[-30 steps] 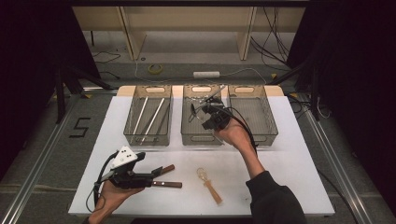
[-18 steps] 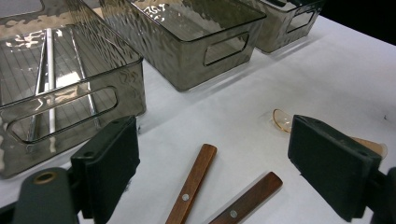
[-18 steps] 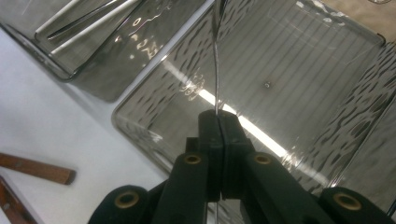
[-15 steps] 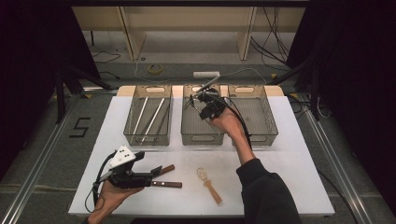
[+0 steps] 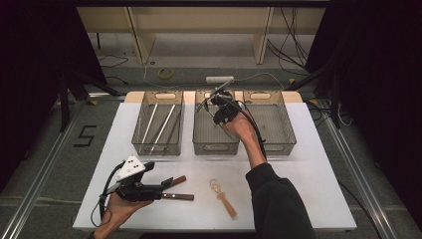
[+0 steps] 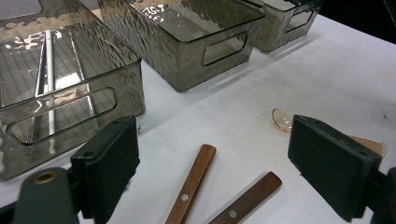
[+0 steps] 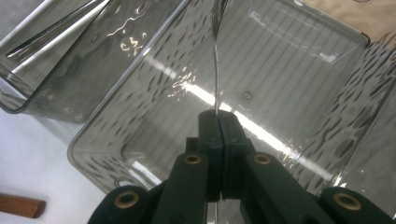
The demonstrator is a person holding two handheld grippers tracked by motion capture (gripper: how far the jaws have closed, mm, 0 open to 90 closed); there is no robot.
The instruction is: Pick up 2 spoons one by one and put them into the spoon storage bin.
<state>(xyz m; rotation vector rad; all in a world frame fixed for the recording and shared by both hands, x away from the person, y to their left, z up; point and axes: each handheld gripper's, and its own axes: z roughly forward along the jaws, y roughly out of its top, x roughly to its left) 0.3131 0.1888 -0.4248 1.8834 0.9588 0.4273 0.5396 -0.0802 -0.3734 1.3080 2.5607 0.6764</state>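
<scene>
My right gripper (image 5: 214, 102) hovers over the middle clear bin (image 5: 215, 145), shut on a thin metal utensil (image 5: 224, 84) whose end sticks up and back past the bin's far rim. In the right gripper view the jaws (image 7: 218, 117) pinch that silvery shaft (image 7: 215, 60) above the bin's ribbed floor. My left gripper (image 5: 166, 189) rests low near the table's front left, open. Two wooden-handled utensils (image 6: 194, 179) (image 6: 250, 196) lie between its wide-set jaws (image 6: 210, 140), untouched by the pads.
Three smoky clear bins stand in a row at the back. The left bin (image 5: 155, 147) holds several long metal pieces; the right bin (image 5: 278, 145) sits beside my right forearm. A small spoon with a wooden handle (image 5: 225, 198) lies on the white table (image 5: 308, 189).
My right hand has carried the metal utensil farther back over the middle bin. The left gripper and the handles on the table have stayed put.
</scene>
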